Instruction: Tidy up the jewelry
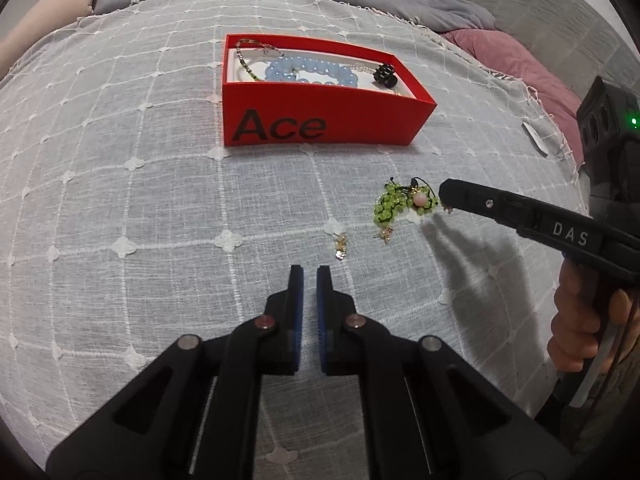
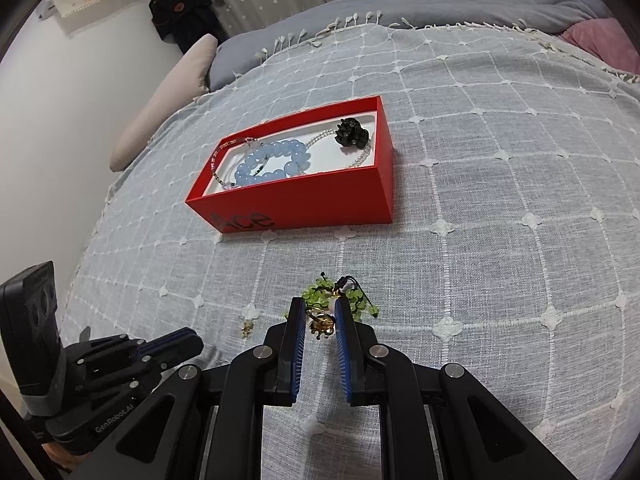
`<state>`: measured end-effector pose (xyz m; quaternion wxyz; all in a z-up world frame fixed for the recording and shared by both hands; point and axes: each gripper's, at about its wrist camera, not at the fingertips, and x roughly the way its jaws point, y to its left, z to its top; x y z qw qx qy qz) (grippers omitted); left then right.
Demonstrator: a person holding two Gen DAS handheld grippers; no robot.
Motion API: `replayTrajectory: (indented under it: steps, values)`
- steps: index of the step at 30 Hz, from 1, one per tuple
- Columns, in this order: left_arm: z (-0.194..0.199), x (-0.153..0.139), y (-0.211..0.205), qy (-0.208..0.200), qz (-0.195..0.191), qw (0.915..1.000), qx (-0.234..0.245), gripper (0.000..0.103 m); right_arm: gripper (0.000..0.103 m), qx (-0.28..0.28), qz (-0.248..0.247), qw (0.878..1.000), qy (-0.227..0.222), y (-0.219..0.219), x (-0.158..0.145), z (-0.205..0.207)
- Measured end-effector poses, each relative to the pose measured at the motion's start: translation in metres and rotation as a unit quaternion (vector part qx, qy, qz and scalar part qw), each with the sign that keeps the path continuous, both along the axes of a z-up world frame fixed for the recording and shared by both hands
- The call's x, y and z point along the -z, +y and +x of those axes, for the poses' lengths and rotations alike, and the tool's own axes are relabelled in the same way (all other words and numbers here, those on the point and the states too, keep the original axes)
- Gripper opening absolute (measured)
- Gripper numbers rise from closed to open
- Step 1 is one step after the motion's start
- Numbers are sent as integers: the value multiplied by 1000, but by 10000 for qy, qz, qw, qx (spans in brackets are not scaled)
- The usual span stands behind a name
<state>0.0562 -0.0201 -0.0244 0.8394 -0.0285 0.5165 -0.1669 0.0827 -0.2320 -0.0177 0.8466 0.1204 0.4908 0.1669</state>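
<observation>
Right wrist view: right claw is nearly closed on a gold ring pinched between its blue pads, just behind the green bracelet, which lies at and just past the fingertips on the bedspread. Whether the pads also catch the bracelet's cord I cannot tell. A tiny gold charm lies off to the left of the claw. The red box sits well ahead, already holding blue beads and a black piece.

Left claw is closed on nothing; the charm is just ahead of its tips, slightly right.

Handling guess: the ring is light, stiff, smooth metal, likely slippery, so pinch across the band. The bracelet is limp, beaded and may snag; take it by the bead cluster.
</observation>
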Motion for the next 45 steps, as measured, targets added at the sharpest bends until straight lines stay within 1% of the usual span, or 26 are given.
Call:
replayTrajectory:
  steps: [1, 3, 4, 6, 9, 10, 12, 17, 21, 27, 30, 32, 35, 37, 40, 42, 45]
  values:
    - [0, 0, 0, 32, -11, 10000, 58, 7, 15, 0, 2, 10000, 2, 0, 0, 0]
    - [-2, 2, -5, 90, 72, 9998, 148, 18, 15, 7, -1, 10000, 1, 0, 0, 0]
    - [-2, 4, -7, 94, 167, 9997, 135, 19, 15, 10, -3, 10000, 6, 0, 0, 0]
    - [-1, 8, -9, 130, 242, 9995, 132, 19, 15, 12, -4, 10000, 9, 0, 0, 0]
    - [-1, 13, -14, 186, 241, 9994, 193, 19, 15, 14, 0, 10000, 8, 0, 1, 0]
    - [-1, 13, -15, 170, 266, 9993, 194, 17, 15, 16, -1, 10000, 5, 0, 1, 0]
    - [-1, 14, -18, 184, 294, 9992, 185, 8, 15, 17, -1, 10000, 10, 0, 1, 0]
    - [1, 19, -18, 263, 257, 9993, 117, 3, 15, 18, -2, 10000, 6, 0, 0, 0]
    - [0, 14, -17, 248, 109, 9996, 101, 0, 15, 12, 1, 10000, 0, -1, -1, 0]
    - [2, 9, -7, 253, -88, 9996, -13, 0, 15, 12, 2, 10000, -8, -1, -1, 0]
    - [3, 12, -4, 415, -261, 9988, 39, 0, 15, 16, 5, 10000, 2, -1, 0, 0]
    - [4, 15, -2, 497, -213, 9985, -1, 1, 15, 17, 1, 10000, 9, -1, 0, 0]
    - [5, 19, -4, 572, -156, 9982, -13, 5, 15, 15, 2, 10000, 7, -1, 0, 0]
    - [5, 21, -5, 567, -80, 9984, -11, 6, 15, 19, -1, 10000, 7, -1, 0, 0]
    - [4, 20, -11, 554, -77, 9984, 43, 6, 15, 24, 1, 10000, 11, -1, 0, 0]
    - [4, 19, -12, 559, -97, 9984, 59, 12, 15, 18, 4, 10000, 6, -1, 0, 0]
    - [3, 19, -11, 549, -78, 9984, 67, 14, 15, 23, 3, 10000, 3, -1, 0, 0]
